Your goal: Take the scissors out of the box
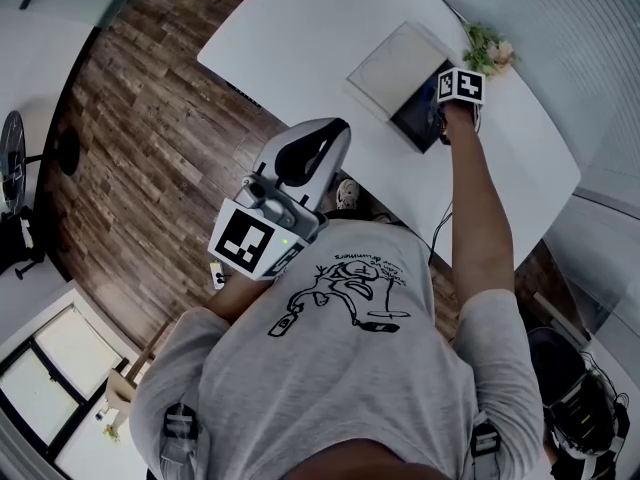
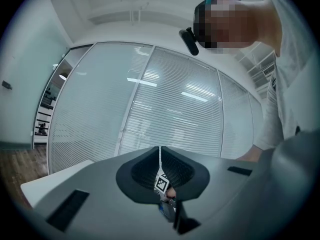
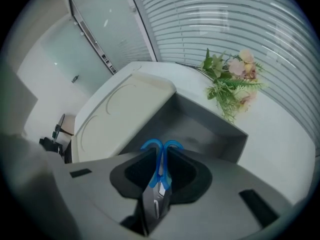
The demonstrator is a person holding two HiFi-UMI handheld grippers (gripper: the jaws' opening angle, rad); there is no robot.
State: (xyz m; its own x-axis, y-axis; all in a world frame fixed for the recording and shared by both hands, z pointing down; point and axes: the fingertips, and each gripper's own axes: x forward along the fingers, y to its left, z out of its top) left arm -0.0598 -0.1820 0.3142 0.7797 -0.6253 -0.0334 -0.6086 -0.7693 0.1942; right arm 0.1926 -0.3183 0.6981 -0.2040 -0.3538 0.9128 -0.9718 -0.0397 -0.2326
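Observation:
The scissors (image 3: 161,148) have blue handles and a metal blade end, and they stand upright between the jaws of my right gripper (image 3: 161,165), which is shut on them. That gripper (image 1: 447,116) points steeply down over the open grey box (image 1: 413,118) on the white table. In the right gripper view the box's grey floor and walls (image 3: 220,131) lie just below the scissors. The pale lid (image 3: 122,116) is folded out to the left. My left gripper (image 1: 333,130) hangs near my chest, off the table. Its jaws (image 2: 160,156) are shut with nothing held.
A bunch of artificial flowers (image 1: 488,50) lies on the white table (image 1: 300,28) just beyond the box, also seen in the right gripper view (image 3: 231,79). Wooden floor (image 1: 140,148) lies left of the table. A dark chair (image 1: 580,398) stands at the lower right.

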